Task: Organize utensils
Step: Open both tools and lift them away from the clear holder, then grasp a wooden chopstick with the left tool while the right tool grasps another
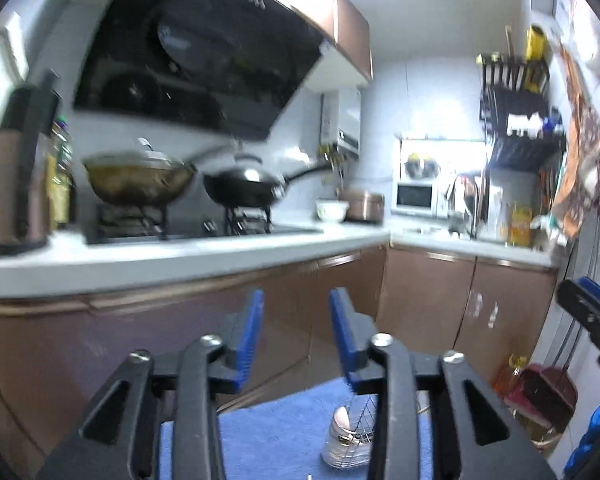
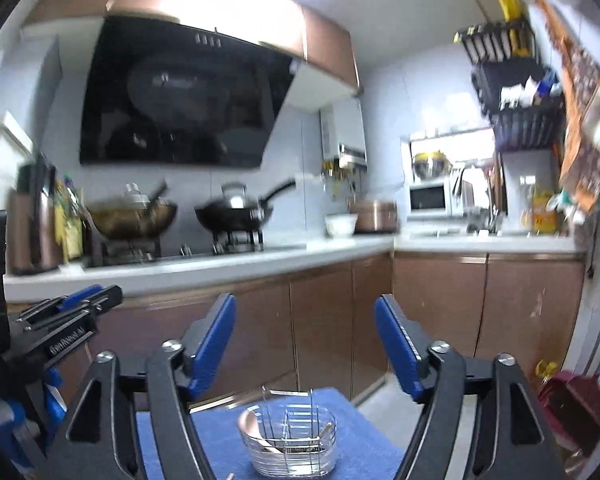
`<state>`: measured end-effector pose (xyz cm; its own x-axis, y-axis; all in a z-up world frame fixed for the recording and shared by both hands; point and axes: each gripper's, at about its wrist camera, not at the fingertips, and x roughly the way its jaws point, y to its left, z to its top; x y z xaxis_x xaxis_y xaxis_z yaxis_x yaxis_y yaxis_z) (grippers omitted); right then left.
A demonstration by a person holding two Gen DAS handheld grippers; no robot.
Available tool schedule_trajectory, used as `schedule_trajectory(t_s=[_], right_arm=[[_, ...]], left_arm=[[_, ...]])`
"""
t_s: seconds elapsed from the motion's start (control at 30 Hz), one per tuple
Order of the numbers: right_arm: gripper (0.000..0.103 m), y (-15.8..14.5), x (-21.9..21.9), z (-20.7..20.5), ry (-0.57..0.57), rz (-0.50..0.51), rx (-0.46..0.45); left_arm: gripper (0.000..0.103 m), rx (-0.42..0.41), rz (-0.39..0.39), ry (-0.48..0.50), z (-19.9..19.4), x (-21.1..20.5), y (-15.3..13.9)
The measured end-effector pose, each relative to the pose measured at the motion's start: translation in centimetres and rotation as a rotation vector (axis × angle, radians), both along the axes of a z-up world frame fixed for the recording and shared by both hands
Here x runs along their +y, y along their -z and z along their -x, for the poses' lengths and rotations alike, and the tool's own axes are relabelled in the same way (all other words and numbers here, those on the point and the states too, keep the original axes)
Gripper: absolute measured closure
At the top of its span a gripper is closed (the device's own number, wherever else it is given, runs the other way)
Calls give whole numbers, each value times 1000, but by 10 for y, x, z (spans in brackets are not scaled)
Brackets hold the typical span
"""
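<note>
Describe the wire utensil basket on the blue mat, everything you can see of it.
The oval silver wire utensil basket stands upright on the blue fabric mat, below and ahead of the right tongs, untouched. Thin upright wires form dividers inside. A pale spoon leans at its left end; a slim stick-like utensil lies across inside.

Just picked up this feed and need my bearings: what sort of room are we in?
A small home kitchen, by the look of it: two woks on a gas hob under a black range hood, and a microwave on the corner counter.
</note>
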<state>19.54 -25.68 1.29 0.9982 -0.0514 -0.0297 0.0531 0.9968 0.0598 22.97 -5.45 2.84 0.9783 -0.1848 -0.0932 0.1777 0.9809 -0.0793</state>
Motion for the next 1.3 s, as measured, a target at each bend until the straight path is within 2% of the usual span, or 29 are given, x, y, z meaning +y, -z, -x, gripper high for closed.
schedule_trajectory(t_s=[0.07,0.2,0.33,0.43,0.6,0.77,0.97,1.1,1.3], right_arm=[[18,-17,3,32,1,-13,-23],[7,-33,11,78,1,-21,-42],[4,-39,26,117,-10,10,-44],[3,-37,36,139,-26,26,-52],[3,-28,42,154,-61,0,-15],[3,-9,36,141,-83,-49,78],[11,40,14,103,-67,-135,273],[25,85,-6,67,-61,-207,429],[44,157,-29,17,-75,-322,652]], left_arm=[[53,-23,4,-24,28,16,-12],[49,-32,-1,-32,73,40,-21],[49,-39,4,-30,113,60,-25],[44,-23,6,-17,134,69,-24],[44,31,-13,15,145,75,-13],[44,151,-24,51,125,73,13],[44,312,-44,81,79,60,63],[44,395,-62,86,49,49,94],[45,594,-62,148,-4,33,150]])
